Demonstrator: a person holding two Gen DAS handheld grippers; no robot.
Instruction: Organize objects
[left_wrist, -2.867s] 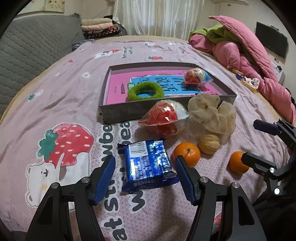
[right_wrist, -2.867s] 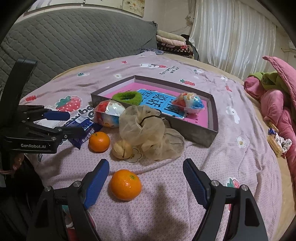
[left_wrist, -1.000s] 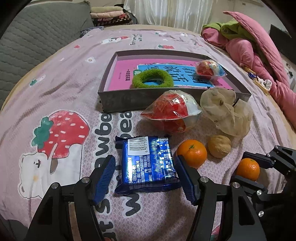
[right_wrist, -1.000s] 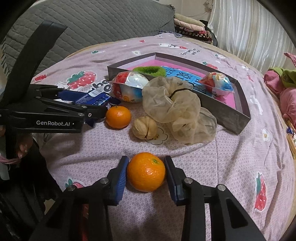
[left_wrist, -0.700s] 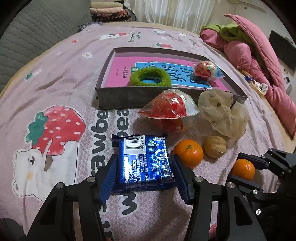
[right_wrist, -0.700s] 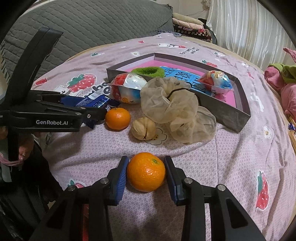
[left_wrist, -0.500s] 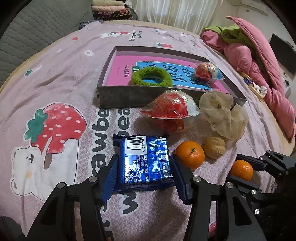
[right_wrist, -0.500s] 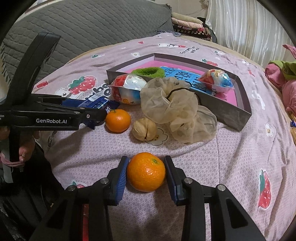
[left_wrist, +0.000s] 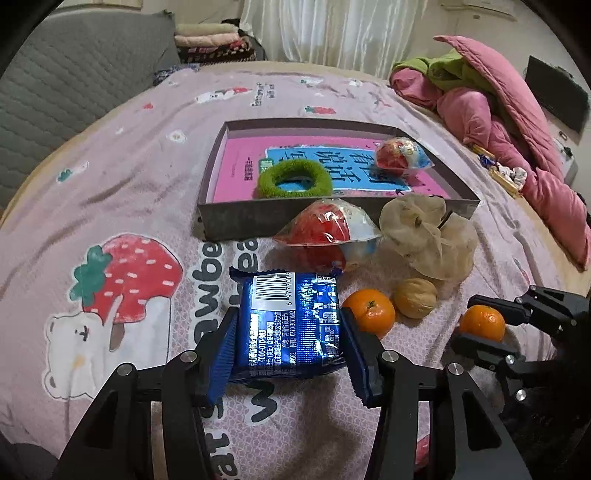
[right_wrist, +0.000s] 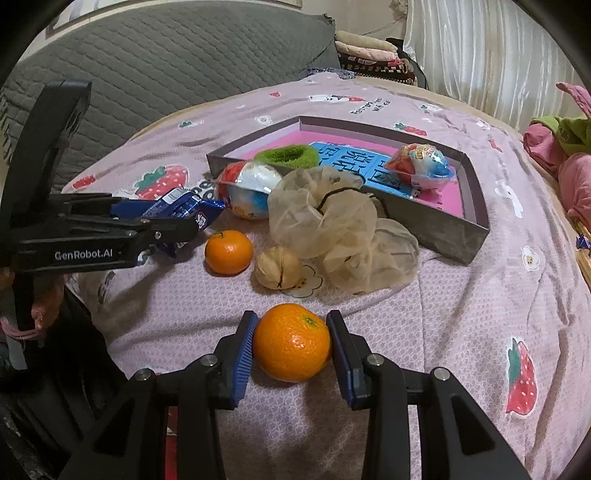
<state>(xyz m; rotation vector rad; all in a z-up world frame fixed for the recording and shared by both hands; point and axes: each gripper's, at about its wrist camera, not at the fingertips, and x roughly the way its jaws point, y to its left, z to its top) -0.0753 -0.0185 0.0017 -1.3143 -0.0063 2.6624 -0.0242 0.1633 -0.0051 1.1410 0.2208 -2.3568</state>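
My left gripper (left_wrist: 288, 350) is shut on a blue snack packet (left_wrist: 291, 325) and holds it just above the bedspread; it also shows in the right wrist view (right_wrist: 177, 214). My right gripper (right_wrist: 291, 347) is shut on an orange mandarin (right_wrist: 291, 341), also seen in the left wrist view (left_wrist: 482, 323). A grey tray (left_wrist: 236, 221) with a pink and blue floor holds a green ring (left_wrist: 293, 181) and a wrapped toy egg (left_wrist: 400, 155). In front of it lie a second wrapped egg (left_wrist: 328, 236), a beige mesh bag (left_wrist: 428, 236), a walnut (left_wrist: 415, 297) and another mandarin (left_wrist: 369, 312).
Everything lies on a pink strawberry-print bedspread (left_wrist: 122, 206). A grey quilted headboard (right_wrist: 166, 62) stands at the left. A pile of pink and green bedding (left_wrist: 495, 110) lies at the right. Folded blankets (left_wrist: 214, 40) sit at the far end by the curtain.
My left gripper has closed on the blue packet and lifted it slightly off the bedspread. My right gripper, open at first, has closed on the near mandarin and stays shut.
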